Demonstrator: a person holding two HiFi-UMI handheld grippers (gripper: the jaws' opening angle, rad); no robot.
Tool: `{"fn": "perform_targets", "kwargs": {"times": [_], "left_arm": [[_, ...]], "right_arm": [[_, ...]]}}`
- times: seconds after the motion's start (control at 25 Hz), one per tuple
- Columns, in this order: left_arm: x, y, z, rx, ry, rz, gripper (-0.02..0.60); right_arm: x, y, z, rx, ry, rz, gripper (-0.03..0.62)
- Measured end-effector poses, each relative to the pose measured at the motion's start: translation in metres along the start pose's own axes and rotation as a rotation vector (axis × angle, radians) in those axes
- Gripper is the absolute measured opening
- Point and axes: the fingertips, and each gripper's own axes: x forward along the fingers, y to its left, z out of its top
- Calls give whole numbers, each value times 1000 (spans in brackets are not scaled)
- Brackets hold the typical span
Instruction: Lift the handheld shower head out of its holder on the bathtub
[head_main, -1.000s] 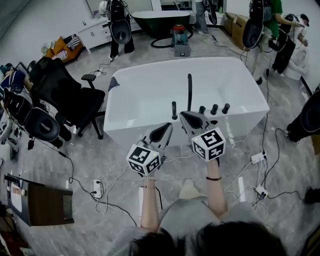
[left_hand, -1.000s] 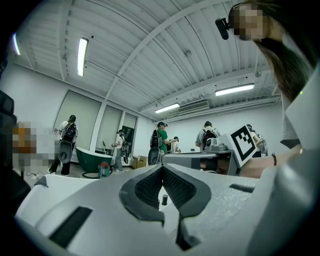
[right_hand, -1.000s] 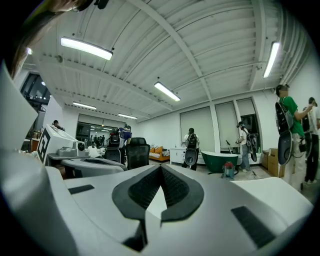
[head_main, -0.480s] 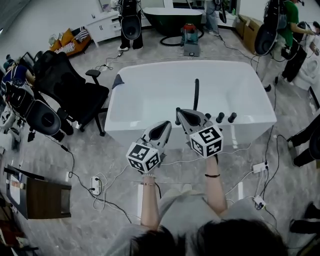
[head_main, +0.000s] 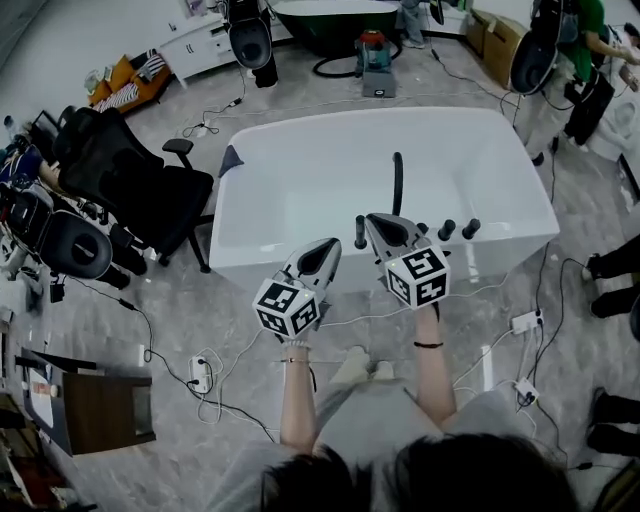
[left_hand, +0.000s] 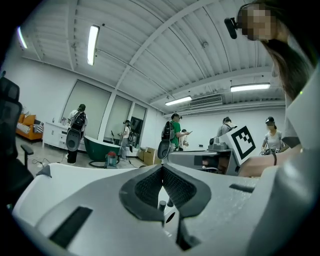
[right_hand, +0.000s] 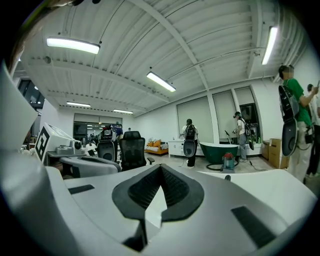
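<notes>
The white bathtub (head_main: 530, 200) fills the middle of the head view. On its near rim a thin black handheld shower head (head_main: 397, 180) stands upright in its holder, with a short black post (head_main: 360, 232) to its left and three black knobs (head_main: 447, 230) to its right. My right gripper (head_main: 376, 221) is shut and empty, its tips over the near rim just right of the post and below the shower head. My left gripper (head_main: 327, 247) is also shut and empty, in front of the tub's outer wall. In the left gripper view the closed jaws (left_hand: 161, 168) frame the knobs (left_hand: 161, 205); the right gripper (right_hand: 161, 168) points along the tub (right_hand: 270, 192).
A black office chair (head_main: 140, 190) stands left of the tub. Cables and power strips (head_main: 200, 375) lie on the floor near my feet, another strip (head_main: 525, 322) at right. A dark green tub (head_main: 330, 15), a red vacuum (head_main: 375, 50) and several people stand beyond.
Both grippers have moved forward towards the tub's near rim and a little lower, still shut. The right tips now reach over the rim beside the short post.
</notes>
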Motion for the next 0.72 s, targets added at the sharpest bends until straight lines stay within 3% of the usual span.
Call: {"fn": "perform_targets", "kwargs": {"times": [0.4, 0.72], "left_arm": [[39, 20, -29, -35, 83, -98, 5], [75, 38, -55, -55, 115, -90, 5]], "right_arm": [[22, -34, -40, 48, 75, -99, 2], [53, -56, -77, 66, 133, -67, 2]]}}
